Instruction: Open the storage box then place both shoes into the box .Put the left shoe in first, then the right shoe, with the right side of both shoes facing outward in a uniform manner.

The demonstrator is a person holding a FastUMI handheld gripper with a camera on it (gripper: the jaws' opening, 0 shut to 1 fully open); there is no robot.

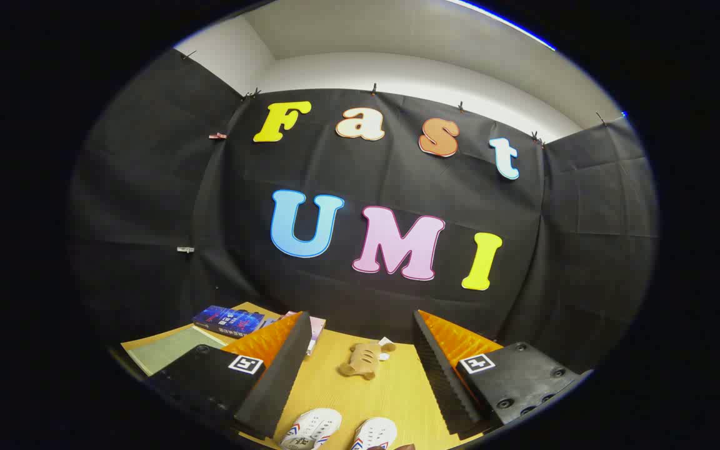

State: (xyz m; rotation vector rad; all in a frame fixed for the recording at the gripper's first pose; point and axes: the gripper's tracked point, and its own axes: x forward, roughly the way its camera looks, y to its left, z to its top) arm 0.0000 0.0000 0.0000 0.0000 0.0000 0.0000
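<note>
Wood-grain surface: yellow tabletop [391, 394] runs from under the fingers to the foot of the far wall.
Room: black cloth wall [585, 206] hung in creased panels on three sides, pinned along its top edge by small clips; plain white wall and ceiling above it.
Gripper [360, 365]: fingers spread wide apart, tips well separated, angled up toward the cloth wall.
Grip state: nothing held; neither finger touches any object.
Left shoe-side item: white shoe [311, 429] with red and blue stripes, toe pointing forward, lying on the tabletop low between the fingers, near the left finger.
Second white shoe [375, 434]: same markings, just beside the first, between the fingers, nearer the right finger; the pair lie side by side and apart.
Plush toy [363, 360]: tan, small, lying on the tabletop between the fingers, beyond the shoes.
Books [229, 319]: dark blue cover, beyond the left finger near the wall; a pale pink item partly hidden behind that finger.
Green mat [169, 351]: flat on the tabletop, outside the left finger.
</note>
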